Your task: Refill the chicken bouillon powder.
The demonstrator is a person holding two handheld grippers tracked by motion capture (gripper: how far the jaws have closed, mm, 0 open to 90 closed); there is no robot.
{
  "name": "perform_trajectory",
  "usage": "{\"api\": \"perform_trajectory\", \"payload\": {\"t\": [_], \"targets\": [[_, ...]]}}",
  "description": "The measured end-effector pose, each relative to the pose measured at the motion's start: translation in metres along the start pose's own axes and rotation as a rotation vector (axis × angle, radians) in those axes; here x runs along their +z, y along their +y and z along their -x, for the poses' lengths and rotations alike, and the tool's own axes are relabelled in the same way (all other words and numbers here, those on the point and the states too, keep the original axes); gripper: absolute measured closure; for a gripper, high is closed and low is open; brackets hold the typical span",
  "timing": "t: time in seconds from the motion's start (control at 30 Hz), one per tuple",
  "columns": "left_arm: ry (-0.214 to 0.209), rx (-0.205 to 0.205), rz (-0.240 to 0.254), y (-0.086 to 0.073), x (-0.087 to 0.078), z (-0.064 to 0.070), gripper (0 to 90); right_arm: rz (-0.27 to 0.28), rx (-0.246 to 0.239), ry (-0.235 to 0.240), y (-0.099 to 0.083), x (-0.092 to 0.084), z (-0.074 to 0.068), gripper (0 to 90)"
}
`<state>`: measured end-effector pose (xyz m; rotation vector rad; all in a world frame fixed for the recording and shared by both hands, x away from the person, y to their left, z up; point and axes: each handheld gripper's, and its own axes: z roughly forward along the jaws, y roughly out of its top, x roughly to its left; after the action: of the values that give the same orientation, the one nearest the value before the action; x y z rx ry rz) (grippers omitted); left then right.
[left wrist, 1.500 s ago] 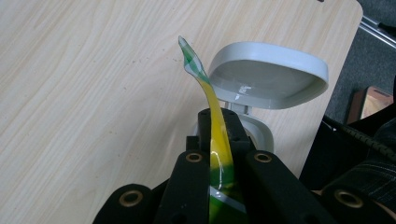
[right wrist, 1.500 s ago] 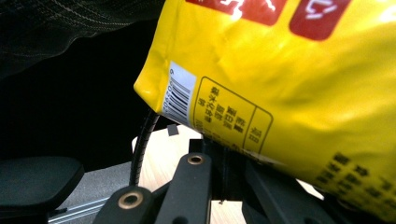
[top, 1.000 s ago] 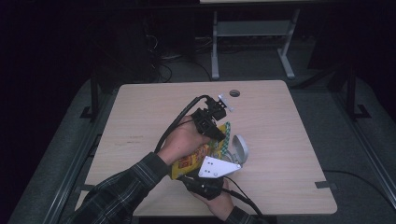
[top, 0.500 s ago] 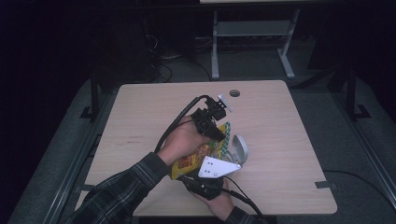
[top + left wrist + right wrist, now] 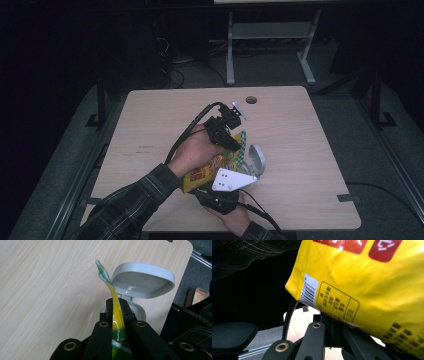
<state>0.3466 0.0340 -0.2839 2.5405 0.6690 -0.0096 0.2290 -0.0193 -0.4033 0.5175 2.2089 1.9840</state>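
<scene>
1. The worktop (image 5: 150,130) is pale wood, and the bare stretch of it lies to the left of the yellow snack bag (image 5: 212,167), which sits near the front middle.
2. A plaid sleeve (image 5: 135,200) comes in from the bottom left, and its hand (image 5: 192,150) carries the left gripper (image 5: 231,141) over the far end of the bag.
3. In the left gripper view, the left gripper (image 5: 117,315) has its jaws clenched on the thin green-and-yellow sealed edge of the snack bag (image 5: 113,295), which stands up between them and curls over at its tip.
4. The bag itself runs from the left gripper back toward the person, lifted between the two grippers rather than lying flat; whether any part of it touches the worktop I cannot tell.
5. At the near end of the bag, the right gripper (image 5: 220,192) comes in from the bottom edge, with its grey three-cornered plate (image 5: 231,180) on top.
6. In the right gripper view, the right gripper (image 5: 332,327) has its jaws closed on the lower edge of the snack bag (image 5: 372,285), just below the barcode and the boxed print.
7. Just right of the bag stands a small white container (image 5: 256,160) with its hinged lid (image 5: 142,277) open; in the left gripper view it sits just behind the pinched edge.
</scene>
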Motion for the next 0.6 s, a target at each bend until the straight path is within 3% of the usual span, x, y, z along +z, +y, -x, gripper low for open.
{"api": "perform_trajectory", "payload": {"t": [0.6], "targets": [[-0.047,-0.02,0.088,-0.018,-0.015,-0.002,89.9,-0.043,0.0,0.031,-0.007,0.008,0.002,90.0]]}}
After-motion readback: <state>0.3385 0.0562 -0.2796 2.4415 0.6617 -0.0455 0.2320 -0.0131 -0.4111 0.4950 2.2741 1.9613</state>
